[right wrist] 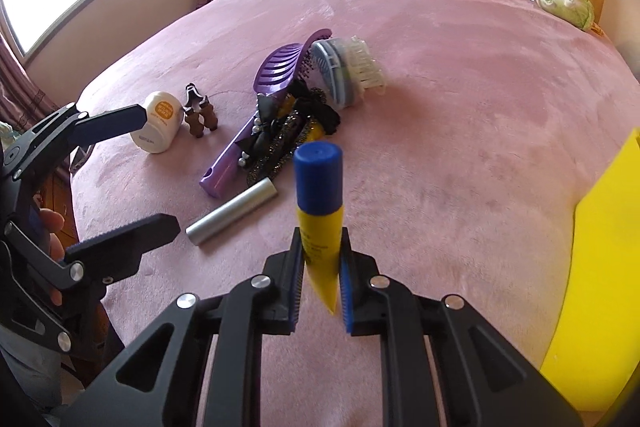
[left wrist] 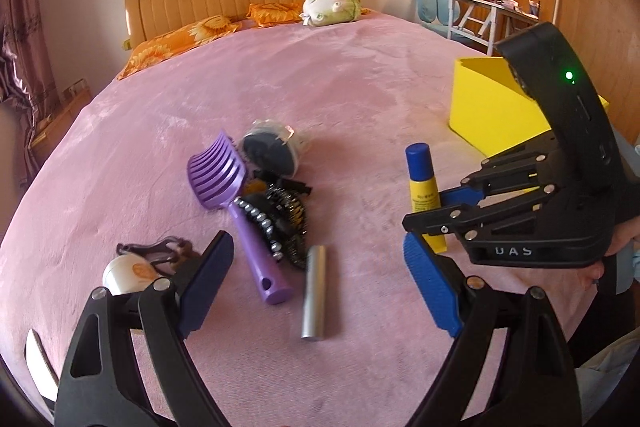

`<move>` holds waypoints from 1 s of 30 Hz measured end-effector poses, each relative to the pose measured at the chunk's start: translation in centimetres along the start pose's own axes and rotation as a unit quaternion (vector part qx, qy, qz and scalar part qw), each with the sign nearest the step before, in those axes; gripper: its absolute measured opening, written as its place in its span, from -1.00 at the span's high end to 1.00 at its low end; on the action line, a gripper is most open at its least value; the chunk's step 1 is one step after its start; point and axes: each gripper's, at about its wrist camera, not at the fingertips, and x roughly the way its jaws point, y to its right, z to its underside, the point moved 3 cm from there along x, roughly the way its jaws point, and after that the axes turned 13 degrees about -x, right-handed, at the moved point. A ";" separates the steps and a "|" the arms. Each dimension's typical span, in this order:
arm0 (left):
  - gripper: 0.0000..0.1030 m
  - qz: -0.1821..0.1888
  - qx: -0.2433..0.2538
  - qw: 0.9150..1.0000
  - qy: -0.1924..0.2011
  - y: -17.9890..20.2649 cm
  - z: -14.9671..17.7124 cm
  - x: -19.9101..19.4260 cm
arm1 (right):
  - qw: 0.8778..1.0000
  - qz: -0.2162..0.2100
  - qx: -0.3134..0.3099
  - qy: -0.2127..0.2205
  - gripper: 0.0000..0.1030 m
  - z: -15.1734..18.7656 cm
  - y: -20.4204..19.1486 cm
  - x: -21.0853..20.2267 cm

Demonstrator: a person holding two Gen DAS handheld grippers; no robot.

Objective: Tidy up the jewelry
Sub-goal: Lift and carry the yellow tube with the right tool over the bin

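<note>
Bed: pink blanket (left wrist: 360, 99) covers it; everything lies on it
Box: yellow box (left wrist: 492, 111) at the right, near the right gripper; open top
Right gripper (right wrist: 318, 287): fingers pinching the yellow tube (right wrist: 320, 219) near its flat end; blue cap points away, above the blanket
Left gripper (left wrist: 320, 287): fingers spread wide, nothing between them; above the silver tube (left wrist: 314, 291)
Brush: purple hairbrush (left wrist: 240, 203) beside the silver tube
Jewelry: dark beaded pile (left wrist: 280, 223) lying across the brush handle; touching it
Jar: white jar (right wrist: 158, 127) at the left, just beside a brown clip (right wrist: 198, 115)
</note>
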 end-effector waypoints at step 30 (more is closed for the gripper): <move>-0.65 0.105 0.061 0.992 -0.024 14.6 -11.6 0.5 | 0.986 0.081 0.069 0.129 0.66 3.1 11.8 -16.4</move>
